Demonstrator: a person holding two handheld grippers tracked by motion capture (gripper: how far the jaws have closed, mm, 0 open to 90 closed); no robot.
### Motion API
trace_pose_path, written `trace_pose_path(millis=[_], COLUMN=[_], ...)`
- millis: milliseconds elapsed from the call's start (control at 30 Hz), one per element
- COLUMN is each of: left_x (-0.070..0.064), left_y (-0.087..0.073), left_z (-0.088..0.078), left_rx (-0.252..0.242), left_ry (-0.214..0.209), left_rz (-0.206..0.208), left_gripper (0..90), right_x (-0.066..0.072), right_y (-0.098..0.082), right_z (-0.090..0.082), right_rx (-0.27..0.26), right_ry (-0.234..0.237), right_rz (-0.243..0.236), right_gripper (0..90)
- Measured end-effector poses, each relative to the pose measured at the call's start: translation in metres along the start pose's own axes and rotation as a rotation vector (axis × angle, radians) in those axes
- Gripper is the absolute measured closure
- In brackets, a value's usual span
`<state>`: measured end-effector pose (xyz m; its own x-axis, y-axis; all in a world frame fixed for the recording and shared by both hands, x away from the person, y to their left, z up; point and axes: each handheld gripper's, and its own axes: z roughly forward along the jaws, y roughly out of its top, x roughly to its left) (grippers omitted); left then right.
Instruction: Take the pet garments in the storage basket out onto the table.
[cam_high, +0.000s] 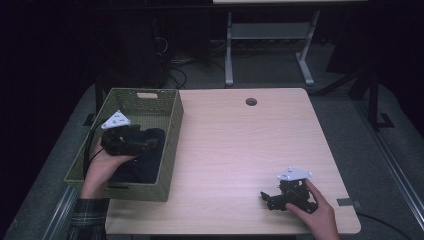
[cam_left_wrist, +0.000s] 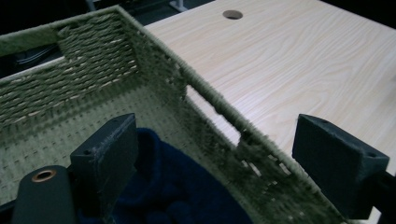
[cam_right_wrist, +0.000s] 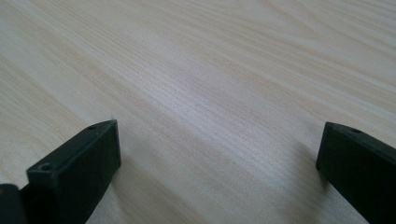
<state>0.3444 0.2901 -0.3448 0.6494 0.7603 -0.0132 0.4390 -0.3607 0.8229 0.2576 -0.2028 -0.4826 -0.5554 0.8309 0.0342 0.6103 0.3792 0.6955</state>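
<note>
Dark blue cloth (cam_left_wrist: 187, 196) in the basket (cam_left_wrist: 93, 56) — partly hidden, unidentifiable.

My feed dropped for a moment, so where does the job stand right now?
Looks done: a dark blue cloth lies inside the green woven basket. In hand: nothing; the left tool is open, one jaw over the cloth and the other beyond the basket's wall. The right tool is open, low over the bare table. Left: the high view shows no loose items on the tabletop, so probably just withdrawing.

Dim room, dark surroundings — soft glare on table (cam_high: 235, 145), slight blur.
</note>
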Motion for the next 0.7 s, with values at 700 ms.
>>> trace_pose_path(millis=[700], left_x=[0.033], left_y=[-0.024], left_z=[0.002], left_rx=[0.070], left_ry=[0.086], left_rz=[-0.020], left_gripper=[13.5], right_x=[0.000], right_y=[0.000], right_z=[0.000], right_rx=[0.000], right_ry=[0.000], right_rz=[0.000], right_gripper=[0.0])
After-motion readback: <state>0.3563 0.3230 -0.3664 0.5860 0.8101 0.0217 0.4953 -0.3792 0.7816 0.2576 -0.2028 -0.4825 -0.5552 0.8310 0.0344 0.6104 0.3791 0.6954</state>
